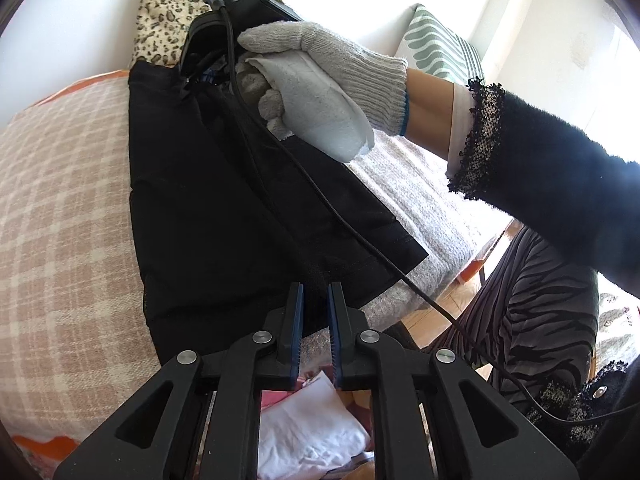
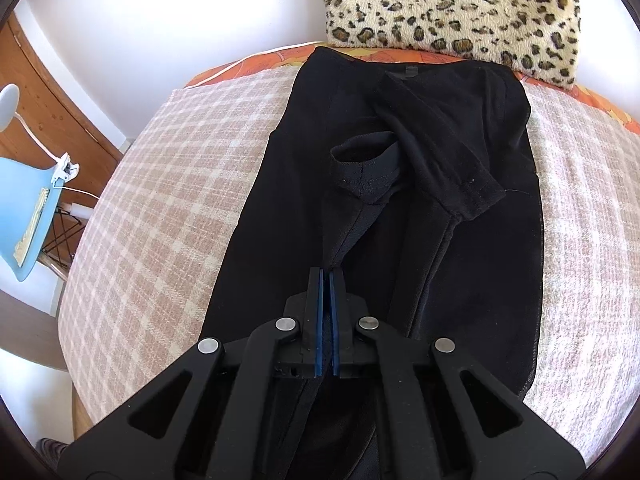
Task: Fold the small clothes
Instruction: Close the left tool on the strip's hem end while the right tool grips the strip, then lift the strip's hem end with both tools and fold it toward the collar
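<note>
The left hand-held gripper (image 1: pixel 317 286), black with blue pads, has its fingers a little apart, with a bunched fold of the black knit garment (image 1: pixel 224 184) between them; whether the pads press it cannot be told. From there the garment runs up toward 11 o'clock, lying on the pink-and-cream checked blanket (image 1: pixel 68 208) of the bed. At 1 o'clock a hand in a grey knit glove (image 1: pixel 316 88) grips the handle of the other tool above the garment's far end, a black cable (image 1: pixel 320 196) trailing from it toward 4 o'clock.

The right hand-held gripper (image 2: pixel 326 272) is pressed together, pinching a ridge of the black fabric at its tips. Beyond it, at 12 to 1 o'clock, the garment's two short sleeves are folded inward over the body. A leopard-print plush cushion (image 2: pixel 452 8) sits just past the collar at 1 o'clock. At 9 o'clock, well off the bed, stands a light blue chair (image 2: pixel 28 200).
</note>
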Available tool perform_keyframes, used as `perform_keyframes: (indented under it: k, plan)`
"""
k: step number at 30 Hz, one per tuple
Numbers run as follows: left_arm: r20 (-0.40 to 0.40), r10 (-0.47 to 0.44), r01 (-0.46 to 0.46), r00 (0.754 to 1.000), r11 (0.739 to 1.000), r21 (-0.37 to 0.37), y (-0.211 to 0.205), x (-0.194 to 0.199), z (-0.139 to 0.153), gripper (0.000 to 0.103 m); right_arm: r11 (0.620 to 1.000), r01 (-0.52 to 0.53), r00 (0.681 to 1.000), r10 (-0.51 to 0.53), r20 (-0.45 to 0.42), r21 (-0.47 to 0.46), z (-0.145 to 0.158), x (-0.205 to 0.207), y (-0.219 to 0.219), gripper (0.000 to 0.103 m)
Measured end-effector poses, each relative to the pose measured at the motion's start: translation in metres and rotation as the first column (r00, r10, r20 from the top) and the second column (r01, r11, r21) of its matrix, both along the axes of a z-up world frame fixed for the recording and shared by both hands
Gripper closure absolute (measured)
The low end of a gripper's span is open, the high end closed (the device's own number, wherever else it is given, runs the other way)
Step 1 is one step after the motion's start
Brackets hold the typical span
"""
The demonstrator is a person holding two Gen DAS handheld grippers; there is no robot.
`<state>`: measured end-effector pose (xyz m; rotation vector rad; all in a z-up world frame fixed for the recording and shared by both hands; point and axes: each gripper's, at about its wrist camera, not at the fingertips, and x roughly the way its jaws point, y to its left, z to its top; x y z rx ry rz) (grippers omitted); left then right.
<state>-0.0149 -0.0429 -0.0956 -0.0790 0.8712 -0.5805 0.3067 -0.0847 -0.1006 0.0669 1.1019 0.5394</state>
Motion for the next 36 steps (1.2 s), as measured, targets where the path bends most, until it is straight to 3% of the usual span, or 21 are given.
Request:
perform_keyframes:
  k: [2, 5, 7, 9, 14, 23, 26, 29, 33, 34, 35, 36]
  plan:
    - [0.015, -0.002, 0.002, 1.0, 1.0, -0.007, 0.007, -0.01, 0.007, 0.086, 1.0, 0.006, 1.0, -0.006, -0.003, 0.017, 0.007, -0.007, -0.011, 0.098]
    - [0.085, 0.037, -0.039, 0.996, 0.999, 0.015, 0.023, -0.024, 0.019, 0.065, 1.0, 0.003, 1.0, -0.003, 0.006, 0.028, 0.019, -0.026, -0.033, 0.093]
    - [0.09, 0.08, -0.081, 0.993, 0.997, 0.003, 0.038, -0.025, 0.024, 0.064, 1.0, 0.006, 1.0, -0.006, 0.018, 0.027, 0.027, -0.042, -0.052, 0.083]
    - [0.06, 0.121, -0.12, 0.991, 0.993, -0.017, 0.054, -0.021, 0.024, 0.064, 0.999, 0.011, 1.0, -0.012, 0.017, 0.045, 0.033, -0.059, -0.073, 0.07]
    - [-0.063, 0.188, -0.193, 0.98, 0.978, -0.085, 0.08, 0.0, 0.013, 0.064, 0.995, 0.045, 0.999, -0.044, -0.01, 0.084, 0.035, -0.106, -0.123, 0.069]
    - [-0.213, 0.158, -0.188, 0.964, 0.974, -0.128, 0.084, 0.025, -0.012, 0.064, 0.989, 0.068, 0.986, -0.046, -0.163, 0.132, -0.004, -0.191, -0.175, 0.069]
    - [-0.253, 0.153, -0.198, 0.955, 0.966, -0.165, 0.086, 0.028, -0.02, 0.068, 0.981, 0.071, 0.978, -0.033, -0.208, 0.181, -0.013, -0.208, -0.183, 0.069]
    - [-0.236, 0.144, -0.184, 0.961, 0.971, -0.155, 0.08, 0.027, -0.02, 0.084, 0.978, 0.045, 0.974, 0.002, -0.225, 0.204, -0.019, -0.218, -0.18, 0.069]
    - [-0.21, 0.146, -0.178, 0.967, 0.973, -0.144, 0.077, 0.026, -0.018, 0.096, 0.983, 0.006, 0.976, 0.034, -0.215, 0.184, -0.023, -0.222, -0.168, 0.07]
    - [-0.207, 0.147, -0.178, 0.967, 0.974, -0.143, 0.076, 0.027, -0.018, 0.097, 0.983, -0.01, 0.977, 0.048, -0.209, 0.183, -0.022, -0.222, -0.165, 0.074]
    - [-0.2, 0.146, -0.176, 0.969, 0.974, -0.141, 0.075, 0.026, -0.017, 0.098, 0.982, -0.022, 0.977, 0.062, -0.205, 0.19, -0.021, -0.223, -0.163, 0.095]
    - [-0.19, 0.144, -0.171, 0.971, 0.976, -0.137, 0.074, 0.025, -0.016, 0.098, 0.984, -0.03, 0.977, 0.066, -0.201, 0.176, -0.021, -0.224, -0.159, 0.098]
